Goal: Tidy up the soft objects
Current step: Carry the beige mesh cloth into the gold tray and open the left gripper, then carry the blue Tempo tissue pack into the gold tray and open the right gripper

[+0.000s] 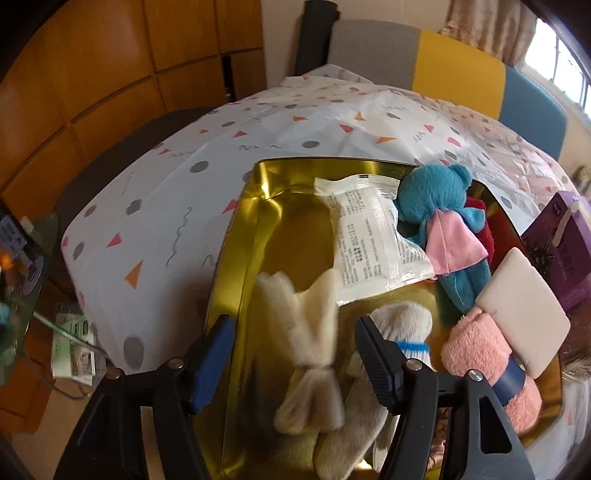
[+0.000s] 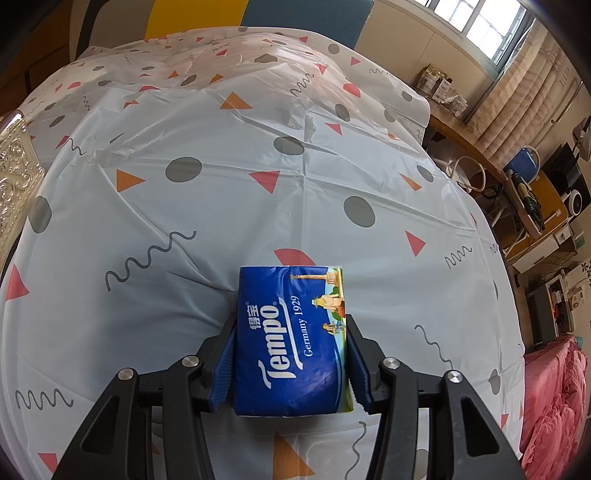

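Tabletop (image 2: 229,155) covered in a thin, creased white plastic cloth printed with grey dots, orange and pink triangles and squiggles. Wood-panelled cabinets (image 1: 92,74) on the left, chairs with grey, yellow and blue backs (image 1: 461,70) at the far edge. Curtained window (image 2: 491,22) and a cluttered desk (image 2: 535,206) on the right side of the room.

Left gripper (image 1: 291,354) wide open, holding nothing, over a shiny gold metal tin (image 1: 280,221). A blurred cream fuzzy cloth piece (image 1: 306,332) lies between its fingers, contact unclear. Also in the tin: white printed plastic packet (image 1: 373,236), blue plush bear (image 1: 439,206) with pink cape lying on something red, grey-white sock with blue stripe (image 1: 406,328), pink fluffy rolled towel (image 1: 484,362) with blue band, flat white rounded-corner pad (image 1: 524,314) leaning on the towel. Purple box (image 1: 561,247) just beside the tin.

Right gripper (image 2: 290,354) closed on a blue Tempo tissue pack (image 2: 291,339), soft glossy wrapper squeezed at both sides, low over the cloth. Embossed gold tin edge (image 2: 14,173) at far left, well apart from the pack.
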{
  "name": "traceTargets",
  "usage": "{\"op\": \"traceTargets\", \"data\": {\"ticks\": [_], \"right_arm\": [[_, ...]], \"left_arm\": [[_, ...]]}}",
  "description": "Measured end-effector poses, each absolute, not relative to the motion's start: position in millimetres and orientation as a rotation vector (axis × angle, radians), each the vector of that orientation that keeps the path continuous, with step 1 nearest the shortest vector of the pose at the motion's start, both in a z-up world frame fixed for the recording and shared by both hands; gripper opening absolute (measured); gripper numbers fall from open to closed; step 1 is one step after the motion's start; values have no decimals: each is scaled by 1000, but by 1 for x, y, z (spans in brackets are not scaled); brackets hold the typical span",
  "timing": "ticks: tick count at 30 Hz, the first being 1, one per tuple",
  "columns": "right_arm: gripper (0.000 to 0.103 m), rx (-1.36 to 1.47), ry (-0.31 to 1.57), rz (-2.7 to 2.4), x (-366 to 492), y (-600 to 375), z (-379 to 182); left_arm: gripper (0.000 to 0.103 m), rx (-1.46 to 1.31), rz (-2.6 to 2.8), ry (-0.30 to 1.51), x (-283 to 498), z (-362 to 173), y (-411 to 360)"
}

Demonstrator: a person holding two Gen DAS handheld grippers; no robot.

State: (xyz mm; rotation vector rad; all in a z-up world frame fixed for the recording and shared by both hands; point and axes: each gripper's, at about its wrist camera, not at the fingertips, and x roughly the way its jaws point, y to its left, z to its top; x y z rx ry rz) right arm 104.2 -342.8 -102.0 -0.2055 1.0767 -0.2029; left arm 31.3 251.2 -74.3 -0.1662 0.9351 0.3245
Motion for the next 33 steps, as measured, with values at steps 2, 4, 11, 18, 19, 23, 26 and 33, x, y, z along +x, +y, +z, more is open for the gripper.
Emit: {"op": "traceTargets", "data": {"ticks": [2,4,11,18,19,23,26,33], "right_arm": [[52,-211,1076,-205,104,-342,-102],[52,-214,1076,-205,104,-342,-102],[52,-182,1081,-204,106,-346,-102],[52,-87,1133,-251,112,-354,-101],[52,-80,1139,-271,112,-353,-101],[52,-89,1150,-316,113,-344,-99],[52,-86,1158,-304,112,-337,-99],[52,-16,1199,-255,111,-330,-94]], "left_arm": [[68,-179,336,918,23,-71,249],[68,-193,336,890,14,-66,246],[71,-203,314,831,-4,-45,237],[77,-193,284,801,-12,-36,227],[77,-194,278,799,-13,-36,227],[81,-194,264,795,-16,-36,224],[81,-198,252,804,-17,-38,224],[81,-206,235,811,-19,-42,223]]}}
